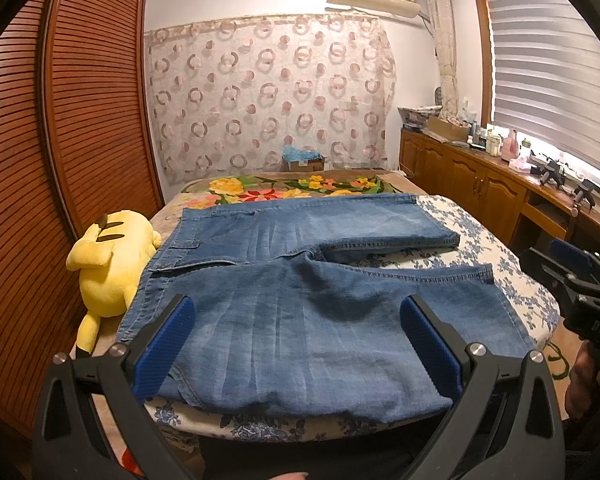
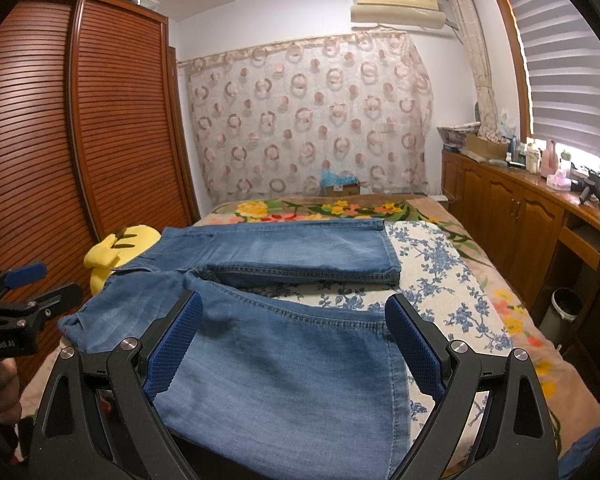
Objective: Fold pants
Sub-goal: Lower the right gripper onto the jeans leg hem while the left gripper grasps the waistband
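Note:
Blue denim pants [image 1: 300, 312] lie flat on the bed, waistband at the left, both legs running right, a gap between them. They also show in the right wrist view [image 2: 284, 364]. My left gripper [image 1: 296, 312] is open, hovering over the near leg by the hip end, holding nothing. My right gripper [image 2: 294, 314] is open over the near leg close to its hem, holding nothing. Each gripper shows at the edge of the other's view: the right one [image 1: 580, 280], the left one [image 2: 24, 296].
A yellow plush toy [image 1: 112, 264] lies by the waistband at the bed's left edge. The bed [image 1: 480, 240] has a blue floral sheet and a flowered blanket [image 1: 284, 186] behind. A louvred wardrobe [image 1: 60, 160] stands left, a wooden cabinet [image 1: 480, 184] right, and a bin [image 2: 564, 312] on the floor.

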